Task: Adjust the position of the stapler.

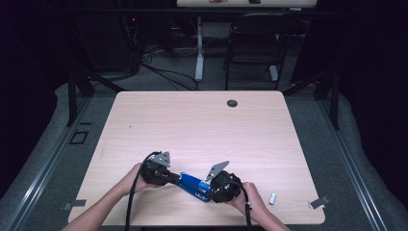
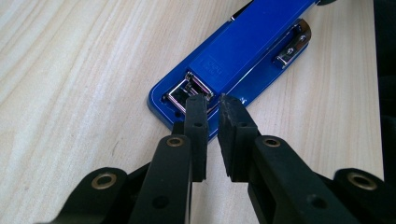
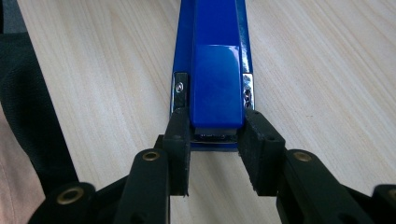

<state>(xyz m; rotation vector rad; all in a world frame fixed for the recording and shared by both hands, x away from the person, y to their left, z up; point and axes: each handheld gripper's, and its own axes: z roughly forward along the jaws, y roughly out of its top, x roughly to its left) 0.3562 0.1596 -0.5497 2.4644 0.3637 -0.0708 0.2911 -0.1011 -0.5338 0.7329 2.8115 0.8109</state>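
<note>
On the near edge of the worktop (image 1: 202, 120), towards the person's side: one blue stapler (image 1: 195, 186), lying flat, long axis running between the two grippers.

Left hand-held gripper (image 2: 214, 105): jaws nearly together, a narrow gap between the tips, which sit at the stapler's front end against the bright metal staple mechanism (image 2: 189, 91). Whether the pads pinch any part of it cannot be told; nothing shows in the gap.

Right hand-held gripper (image 3: 215, 122): jaws clamped on the stapler's rear end, one pad on either side of the blue top arm (image 3: 215, 88), holding the body steady.

Also present: small pale object (image 1: 273, 198) and a metal clip (image 1: 318, 202), near the right corner, well apart from the work.

Step in hand, by judgement: steadying the stapler at the rear while the front mechanism is worked. Next move calls for a sure purchase on the metal part at the nose, with the rear grip kept firm so the body does not slide.
</note>
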